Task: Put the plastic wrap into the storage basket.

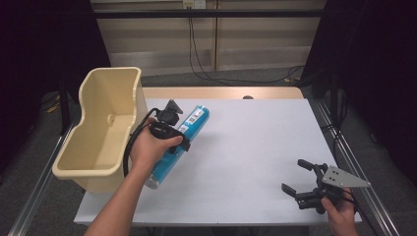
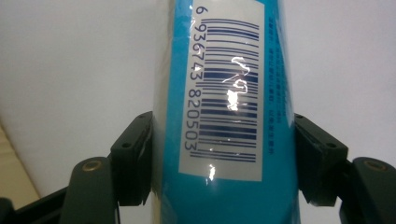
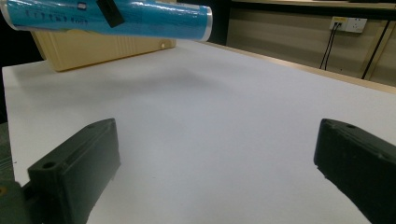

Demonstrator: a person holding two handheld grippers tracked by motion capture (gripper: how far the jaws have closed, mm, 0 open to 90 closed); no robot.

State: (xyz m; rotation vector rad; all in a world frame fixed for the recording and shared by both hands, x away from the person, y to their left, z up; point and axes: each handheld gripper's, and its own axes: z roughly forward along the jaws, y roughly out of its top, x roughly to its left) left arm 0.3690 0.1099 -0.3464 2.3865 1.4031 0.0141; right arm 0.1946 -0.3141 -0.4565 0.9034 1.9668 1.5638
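Observation:
A long blue cylinder (image 1: 194, 119) in shiny wrap, with a white barcode label, is held off the white table (image 1: 246, 147). My left gripper (image 1: 169, 129) is shut on it near its middle, and the left gripper view has both black pads pressed against the blue cylinder (image 2: 224, 116). In the right gripper view the blue cylinder (image 3: 140, 18) hangs above the table at top left. My right gripper (image 1: 297, 178) rests low at the table's front right corner, open, with nothing between its jaws. In its own view my right gripper (image 3: 215, 172) frames bare table.
A cream plastic bin (image 1: 105, 123) stands at the table's left edge, close beside the held cylinder. The cream bin (image 3: 93, 49) also shows behind the cylinder in the right gripper view. Cables hang down the wall behind the table.

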